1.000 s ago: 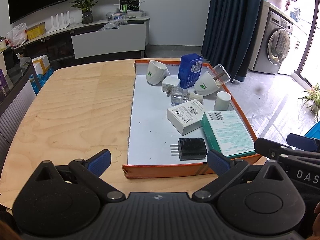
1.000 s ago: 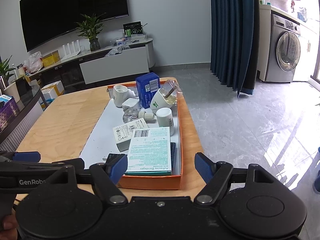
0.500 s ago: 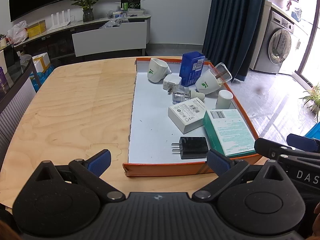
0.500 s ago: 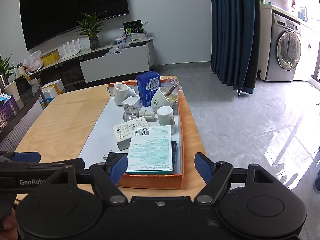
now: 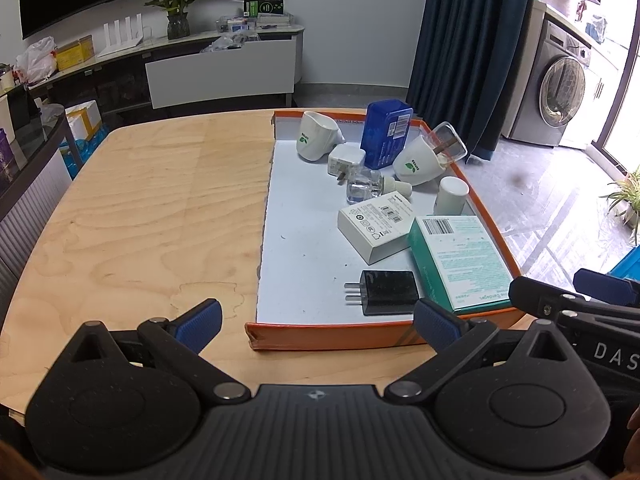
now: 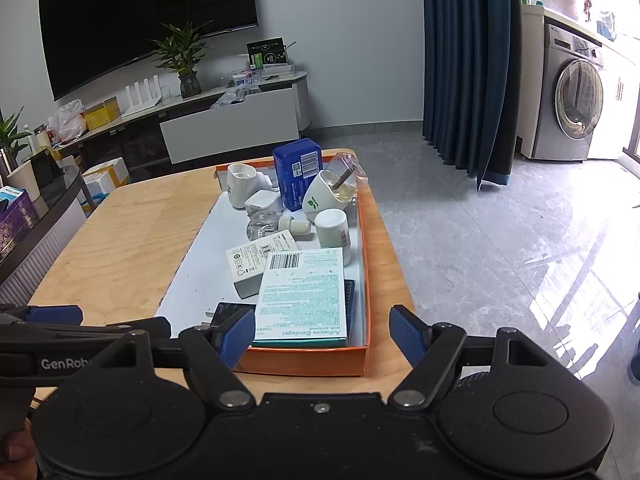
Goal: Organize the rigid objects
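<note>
Resting inside the orange tray (image 5: 332, 336) on the wooden desk (image 5: 152, 208), the black charger (image 5: 390, 293), teal bandage box (image 5: 460, 260) and white box (image 5: 378, 226) are being left untouched. The left gripper (image 5: 316, 322) and right gripper (image 6: 324, 330) are being held spread wide, empty, before the tray's near edge.

Both grippers are built of matte black plastic. On the left gripper (image 5: 316, 322), blue ribbed pads (image 5: 198, 319) are carried on angled link arms pinned with silver screws above two round discs. The same build is seen on the right gripper (image 6: 322, 334). White lettering, "GenRob" and "DAS", is printed on each body's side.
</note>
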A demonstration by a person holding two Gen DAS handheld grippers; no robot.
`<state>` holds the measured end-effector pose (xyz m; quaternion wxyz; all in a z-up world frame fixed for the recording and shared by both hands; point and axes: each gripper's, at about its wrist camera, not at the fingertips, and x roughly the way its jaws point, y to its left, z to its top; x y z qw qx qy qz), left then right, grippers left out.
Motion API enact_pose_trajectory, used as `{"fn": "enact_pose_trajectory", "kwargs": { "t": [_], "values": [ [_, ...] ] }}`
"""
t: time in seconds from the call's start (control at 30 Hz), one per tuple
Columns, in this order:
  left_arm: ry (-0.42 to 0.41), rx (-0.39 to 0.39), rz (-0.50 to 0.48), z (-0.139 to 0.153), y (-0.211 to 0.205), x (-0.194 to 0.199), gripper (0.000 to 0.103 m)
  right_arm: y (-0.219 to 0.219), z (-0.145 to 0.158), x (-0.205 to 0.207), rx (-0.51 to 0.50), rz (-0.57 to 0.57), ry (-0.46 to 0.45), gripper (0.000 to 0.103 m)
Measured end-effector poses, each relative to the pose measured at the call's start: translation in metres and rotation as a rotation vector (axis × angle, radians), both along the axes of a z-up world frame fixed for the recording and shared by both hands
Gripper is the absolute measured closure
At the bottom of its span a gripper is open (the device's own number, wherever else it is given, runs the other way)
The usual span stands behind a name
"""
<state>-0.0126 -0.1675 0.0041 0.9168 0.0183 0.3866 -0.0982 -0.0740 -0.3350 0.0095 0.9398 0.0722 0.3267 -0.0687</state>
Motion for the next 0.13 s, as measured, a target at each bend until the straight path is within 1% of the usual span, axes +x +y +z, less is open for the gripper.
{"fn": "enact_pose_trajectory", "kwargs": {
  "t": [0.13],
  "values": [
    [-0.005,0.002,-0.005,-0.0006,-0.0009,0.0002,0.000,0.0008,-0.0015,-0.0002,0.000,0.000,0.002,0.016]
  ]
}}
